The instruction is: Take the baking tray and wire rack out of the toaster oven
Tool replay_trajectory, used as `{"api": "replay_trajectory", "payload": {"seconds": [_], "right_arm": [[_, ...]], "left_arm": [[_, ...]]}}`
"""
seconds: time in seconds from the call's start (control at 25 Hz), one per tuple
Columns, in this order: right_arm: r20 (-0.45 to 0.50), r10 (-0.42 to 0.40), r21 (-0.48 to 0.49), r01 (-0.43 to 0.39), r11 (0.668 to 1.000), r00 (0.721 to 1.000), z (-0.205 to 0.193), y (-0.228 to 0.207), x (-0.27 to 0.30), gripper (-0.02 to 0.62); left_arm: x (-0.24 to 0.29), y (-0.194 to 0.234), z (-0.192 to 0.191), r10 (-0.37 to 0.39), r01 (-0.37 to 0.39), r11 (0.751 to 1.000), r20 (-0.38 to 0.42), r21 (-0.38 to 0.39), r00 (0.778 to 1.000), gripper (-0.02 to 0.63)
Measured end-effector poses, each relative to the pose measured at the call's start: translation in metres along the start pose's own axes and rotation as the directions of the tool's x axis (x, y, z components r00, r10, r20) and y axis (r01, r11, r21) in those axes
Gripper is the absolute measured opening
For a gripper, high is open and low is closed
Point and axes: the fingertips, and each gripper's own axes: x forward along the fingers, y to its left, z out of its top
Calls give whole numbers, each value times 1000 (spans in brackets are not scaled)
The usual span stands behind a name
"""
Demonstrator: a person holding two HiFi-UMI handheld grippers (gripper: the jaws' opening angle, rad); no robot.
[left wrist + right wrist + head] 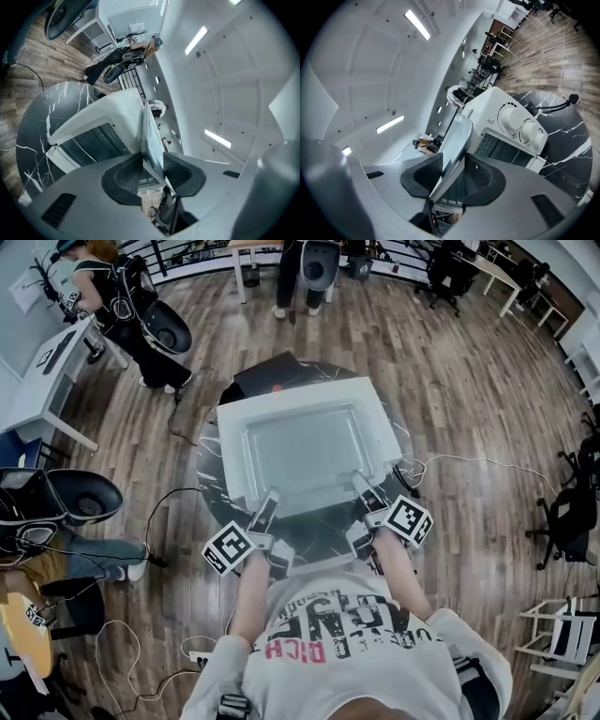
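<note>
Over the white toaster oven (380,413) on the round dark counter (208,486), we hold the grey baking tray (302,448) flat, our left claw (267,505) pinching its near-left rim and our right claw (361,486) pinching its near-right rim, pads pressed on the thin metal.

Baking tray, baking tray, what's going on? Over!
Grip: left claw and right claw both shut on the flat grey metal baking tray, near edge. Tray out, over the white toaster oven. No wire rack in sight. Over.
</note>
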Motion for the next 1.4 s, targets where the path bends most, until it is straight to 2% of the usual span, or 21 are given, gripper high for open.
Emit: {"api": "replay_trajectory", "payload": {"seconds": [0.44,1.04,1.2,1.4], "right_arm": [[13,19,20,-19,1000,1000,5,-1,8,133],[51,37,34,-39,999,998,5,-2,10,133],[39,34,19,-34,999,999,6,0,9,133],[10,41,-48,-40,998,999,6,7,9,135]], "left_arm": [[1,0,-3,-11,10,1000,-16,-24,1000,133],[2,2,-3,0,0,1000,-36,-4,999,133],[2,1,-2,3,-3,1000,-37,8,999,135],[2,-4,-2,-18,19,999,-31,26,999,143]]}}
